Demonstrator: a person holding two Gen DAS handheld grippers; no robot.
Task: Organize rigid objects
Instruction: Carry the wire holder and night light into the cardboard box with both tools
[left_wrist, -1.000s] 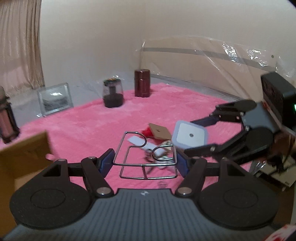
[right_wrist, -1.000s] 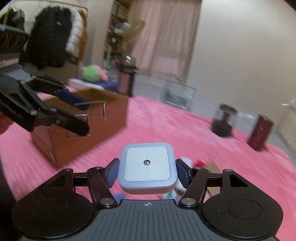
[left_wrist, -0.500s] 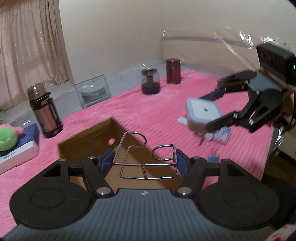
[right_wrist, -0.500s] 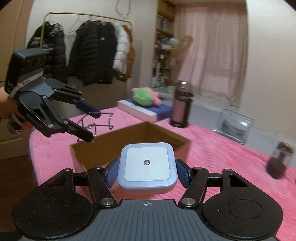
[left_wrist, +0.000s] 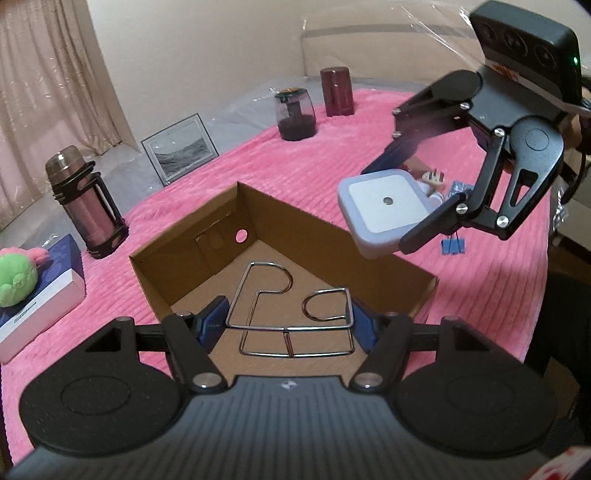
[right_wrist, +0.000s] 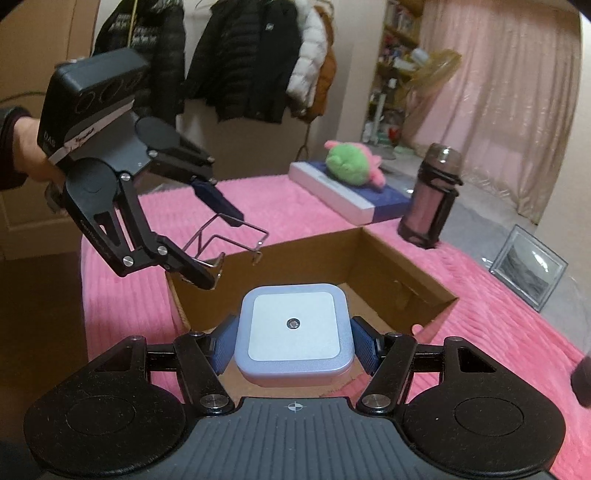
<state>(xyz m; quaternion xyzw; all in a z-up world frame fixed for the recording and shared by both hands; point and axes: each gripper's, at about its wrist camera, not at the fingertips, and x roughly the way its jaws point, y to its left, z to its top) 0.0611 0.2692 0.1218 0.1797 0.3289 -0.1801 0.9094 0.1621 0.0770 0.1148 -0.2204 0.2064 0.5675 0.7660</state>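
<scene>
Two hand-held tongs hover over an open cardboard box (left_wrist: 258, 236) that sits on a pink plush blanket (left_wrist: 295, 147); whether a bed or a table lies beneath the blanket cannot be told.

The left tongs (left_wrist: 288, 325) are closed on a bent wire holder (left_wrist: 291, 314), their blue pads pressing its two sides. It hangs flat, directly above the box's bare brown floor, probably so that it can be let go straight down and land inside. In the right wrist view a person's hand (right_wrist: 27, 147) in a dark sleeve carries these tongs from the left.

The right tongs (right_wrist: 293, 341) clamp a square pale-blue night light (right_wrist: 293, 326), white face up with a small sensor dot at its centre. It is held by opposite edges, which keeps it level. It sits over the near rim of the box, to the right of the wire holder and apart from it, seemingly so both things can go in without knocking together.

The box looks empty, so the sorting seems at an early stage. A few small items remain on the blanket beyond the night light, among them blue binder clips (left_wrist: 452, 245).

Around the box stand things that are not being handled: a steel thermos (left_wrist: 86, 210), a framed picture (left_wrist: 181, 147), a dark glass jar (left_wrist: 295, 114), a maroon canister (left_wrist: 337, 91), and a green plush toy (right_wrist: 351, 162) lying on a flat white-and-blue box (right_wrist: 351, 199).
</scene>
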